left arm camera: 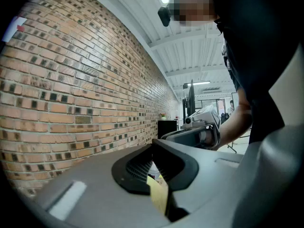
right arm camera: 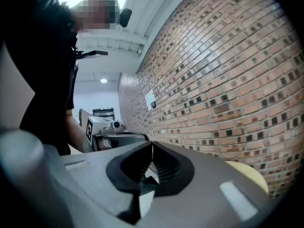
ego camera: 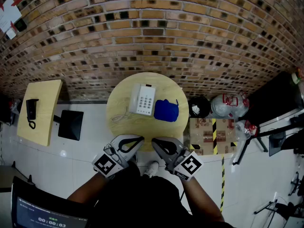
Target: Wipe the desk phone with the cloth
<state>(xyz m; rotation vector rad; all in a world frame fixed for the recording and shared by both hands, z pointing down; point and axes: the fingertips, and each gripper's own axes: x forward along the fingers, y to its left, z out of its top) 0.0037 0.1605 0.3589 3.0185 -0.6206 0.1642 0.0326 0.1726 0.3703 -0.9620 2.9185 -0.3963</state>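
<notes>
A white desk phone [ego camera: 143, 99] lies on a round wooden table [ego camera: 118, 122], with a crumpled blue cloth [ego camera: 166, 110] touching its right side. My left gripper [ego camera: 140, 138] and right gripper [ego camera: 154, 142] hover side by side at the table's near edge, short of both objects. Each is shut with its jaw tips together and nothing between them. In the left gripper view my left gripper [left arm camera: 152, 144] points along the brick wall, and the right gripper [left arm camera: 192, 134] shows beside it. In the right gripper view my right gripper [right arm camera: 152, 144] is shut too.
A brick wall [ego camera: 152, 27] runs behind the table. To the left stands a small wooden desk [ego camera: 40, 110] with a black handset [ego camera: 31, 109] and a black box [ego camera: 71, 124]. To the right are a black bin [ego camera: 199, 106], plastic bags [ego camera: 228, 104] and a tripod [ego camera: 266, 137].
</notes>
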